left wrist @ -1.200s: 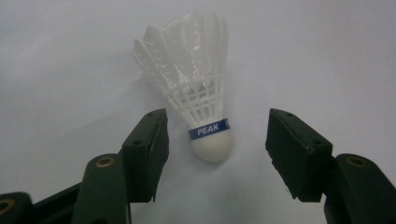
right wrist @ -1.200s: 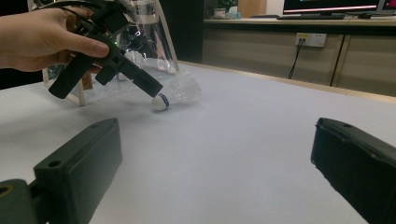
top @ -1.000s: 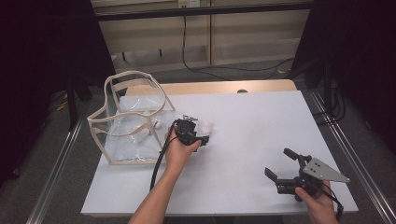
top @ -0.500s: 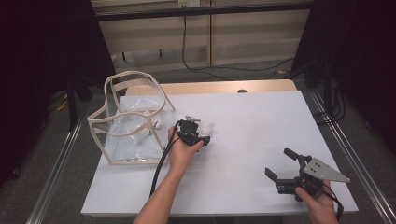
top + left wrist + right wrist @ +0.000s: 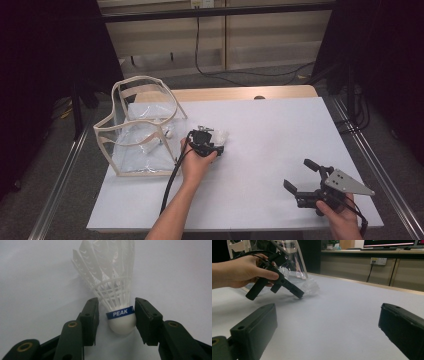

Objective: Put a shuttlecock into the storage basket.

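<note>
White feathered shuttlecock (image 5: 117,302) lies mid-table just right of the clear beige-trimmed plastic bag (image 5: 140,132); our left gripper (image 5: 116,315) brackets its cork, right jaw touching. Right gripper (image 5: 302,180) gapes empty, near right.

A clear plastic bag (image 5: 140,135) with beige trim stands open on the left part of the white desk (image 5: 280,130). A strip of bare wood (image 5: 235,93) runs along the desk's far edge. Behind it, a black cable (image 5: 200,55) hangs down a beige wall panel, and a wall socket (image 5: 380,261) sits in that panel.
</note>
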Demonstrator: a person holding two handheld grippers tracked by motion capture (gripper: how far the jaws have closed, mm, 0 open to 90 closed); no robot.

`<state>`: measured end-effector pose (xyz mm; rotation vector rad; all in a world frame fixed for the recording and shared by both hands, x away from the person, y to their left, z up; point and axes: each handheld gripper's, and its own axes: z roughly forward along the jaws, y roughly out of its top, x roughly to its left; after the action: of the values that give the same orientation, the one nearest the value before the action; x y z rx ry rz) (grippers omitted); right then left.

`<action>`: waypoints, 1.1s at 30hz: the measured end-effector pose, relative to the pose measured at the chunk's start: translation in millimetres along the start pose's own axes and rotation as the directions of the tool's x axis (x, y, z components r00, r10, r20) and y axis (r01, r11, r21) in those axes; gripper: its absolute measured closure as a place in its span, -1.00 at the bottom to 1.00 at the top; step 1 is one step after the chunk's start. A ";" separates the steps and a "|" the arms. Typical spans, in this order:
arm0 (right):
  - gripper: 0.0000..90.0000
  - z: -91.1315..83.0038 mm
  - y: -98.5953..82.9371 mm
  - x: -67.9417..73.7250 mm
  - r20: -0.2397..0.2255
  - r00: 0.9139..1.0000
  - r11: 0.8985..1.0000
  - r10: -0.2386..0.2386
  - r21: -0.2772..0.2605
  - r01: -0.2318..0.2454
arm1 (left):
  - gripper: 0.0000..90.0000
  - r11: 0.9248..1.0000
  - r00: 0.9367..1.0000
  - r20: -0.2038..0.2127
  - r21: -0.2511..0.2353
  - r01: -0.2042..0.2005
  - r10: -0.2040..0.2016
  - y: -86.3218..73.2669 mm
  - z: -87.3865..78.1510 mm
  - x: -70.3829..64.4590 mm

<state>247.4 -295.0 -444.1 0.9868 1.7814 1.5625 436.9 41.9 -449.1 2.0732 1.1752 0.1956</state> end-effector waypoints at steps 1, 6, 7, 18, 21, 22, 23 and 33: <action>-0.97 0.0 0.0 0.1 0.000 1.000 1.000 -0.001 0.001 0.001 | 0.23 1.000 1.000 -0.001 0.001 -0.002 0.002 -0.1 0.0 -0.4; -0.97 -0.2 0.0 0.0 0.001 1.000 1.000 -0.001 0.001 0.001 | 0.35 1.000 1.000 -0.009 -0.003 -0.001 0.001 -1.1 0.2 -1.8; -0.96 -0.2 0.0 0.0 0.001 1.000 1.000 -0.001 0.001 0.001 | 0.42 1.000 1.000 -0.011 -0.002 -0.007 0.007 -1.2 0.0 -0.9; -0.97 0.0 0.0 -0.6 0.000 1.000 1.000 -0.003 -0.003 0.003 | 0.46 0.999 0.998 0.045 0.037 0.029 -0.031 1.0 -5.0 1.1; -0.97 -0.1 0.0 -0.3 0.002 1.000 1.000 -0.002 0.001 0.002 | 0.46 0.998 0.996 0.073 0.050 0.039 -0.042 2.2 -9.1 1.3; -0.97 -0.2 0.1 -0.1 0.002 1.000 1.000 -0.002 0.001 0.002 | 0.46 0.998 0.995 0.084 0.050 0.040 -0.044 2.6 -10.3 1.5; -0.97 -0.1 0.1 0.1 0.001 1.000 1.000 -0.002 0.000 0.002 | 0.46 0.998 0.994 0.092 0.051 0.045 -0.050 3.1 -11.7 1.5; -0.97 -0.1 0.1 0.0 0.001 1.000 1.000 -0.001 0.001 0.001 | 0.46 0.997 0.988 0.150 0.080 0.012 -0.024 8.9 -22.5 -0.2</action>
<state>247.3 -295.1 -444.0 0.9872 1.7819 1.5600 432.6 50.7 -427.0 2.1046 1.1247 -0.0171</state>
